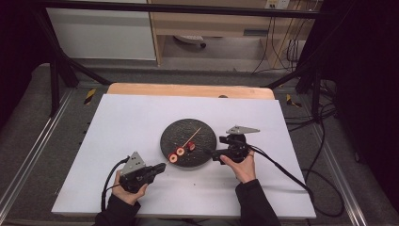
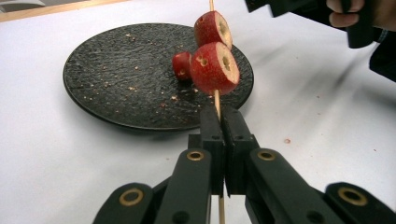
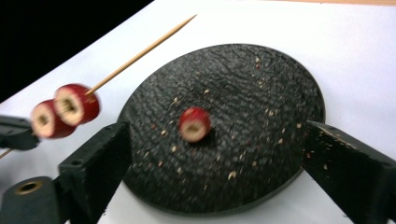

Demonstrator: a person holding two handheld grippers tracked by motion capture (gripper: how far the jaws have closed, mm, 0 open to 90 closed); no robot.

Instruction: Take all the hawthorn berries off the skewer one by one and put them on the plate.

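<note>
At the near edge of the white table (image 1: 117, 188), a person's left gripper (image 1: 160, 168) is pressed together on the blunt end of a wooden skewer (image 1: 194, 134), pinching it just below two red fruit pieces (image 1: 177, 154) already threaded on; in the left gripper view the jaws meet flat around the stick (image 2: 217, 100) with the lower piece (image 2: 214, 68) sitting just above them. The skewer slants up toward one o'clock across the black plate (image 1: 171, 129), its sharp tip hanging over the plate's far half. A third piece (image 3: 194, 124) lies loose on the plate near its middle, cut face toward the right gripper (image 1: 210, 151), which waits at the plate's four o'clock rim with its jaws spread wide on either side of that piece. From here the likeliest slip looks like the round fruit rolling or squirting out under a hurried pinch, or splitting if pushed off-centre onto the point; the thin stick could also twist or slide in the left grip and drop its load. Crumbs dot the plate but nothing blocks it. The plate's low rim is the only edge to clear, and bare table runs well out at nine, twelve and three o'clock.
</note>
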